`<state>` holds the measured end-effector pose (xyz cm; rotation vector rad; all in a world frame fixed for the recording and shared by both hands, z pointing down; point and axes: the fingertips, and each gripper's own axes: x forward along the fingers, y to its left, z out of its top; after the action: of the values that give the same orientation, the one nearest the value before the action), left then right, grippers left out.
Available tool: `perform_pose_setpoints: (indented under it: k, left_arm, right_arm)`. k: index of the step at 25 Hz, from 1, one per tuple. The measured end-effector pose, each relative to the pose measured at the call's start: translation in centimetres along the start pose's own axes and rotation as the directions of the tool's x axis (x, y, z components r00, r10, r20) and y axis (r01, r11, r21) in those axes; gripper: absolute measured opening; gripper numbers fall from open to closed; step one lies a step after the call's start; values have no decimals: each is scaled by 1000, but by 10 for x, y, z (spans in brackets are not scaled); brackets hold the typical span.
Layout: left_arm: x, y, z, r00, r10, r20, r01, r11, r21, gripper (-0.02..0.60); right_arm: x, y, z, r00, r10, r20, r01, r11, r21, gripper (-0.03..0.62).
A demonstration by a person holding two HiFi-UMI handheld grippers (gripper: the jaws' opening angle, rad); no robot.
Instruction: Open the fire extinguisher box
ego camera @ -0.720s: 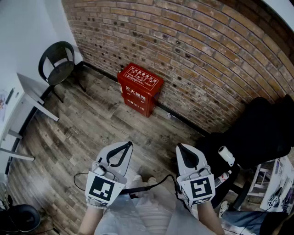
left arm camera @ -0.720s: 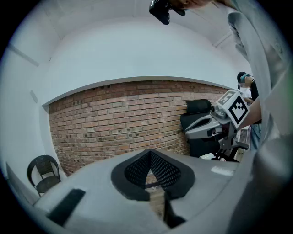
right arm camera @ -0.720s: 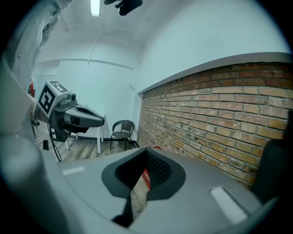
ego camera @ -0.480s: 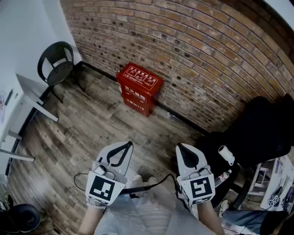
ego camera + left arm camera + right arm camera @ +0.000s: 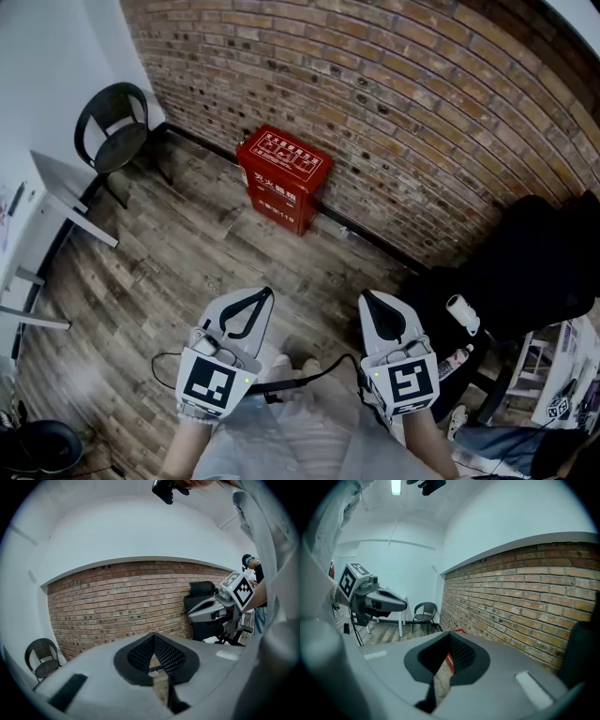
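Red box (image 5: 283, 178) sits shut by the brick wall (image 5: 422, 112), upper middle of the frame, well apart from both grippers. Left gripper (image 5: 255, 305) and right gripper (image 5: 373, 307) are low down, jaws pressed together, holding nothing. Opening hasn't begun; the next move is probably to walk close and reach the box.

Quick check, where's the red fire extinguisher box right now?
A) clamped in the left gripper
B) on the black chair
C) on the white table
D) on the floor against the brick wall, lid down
D: the fire extinguisher box stands on the wood floor against the brick wall, lid down, well ahead of the left gripper and the right gripper.
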<state>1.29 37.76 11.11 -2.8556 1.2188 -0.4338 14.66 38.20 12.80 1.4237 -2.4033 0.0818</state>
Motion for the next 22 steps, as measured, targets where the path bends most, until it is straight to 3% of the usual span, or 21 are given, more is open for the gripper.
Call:
perform_pose_setpoints:
  k: [22]
  left_arm:
    - [-5,45,0,999,-3,31,2,999,33,-6]
  right_arm:
    - [25,4,19,997,-73,13,73,997,3,5]
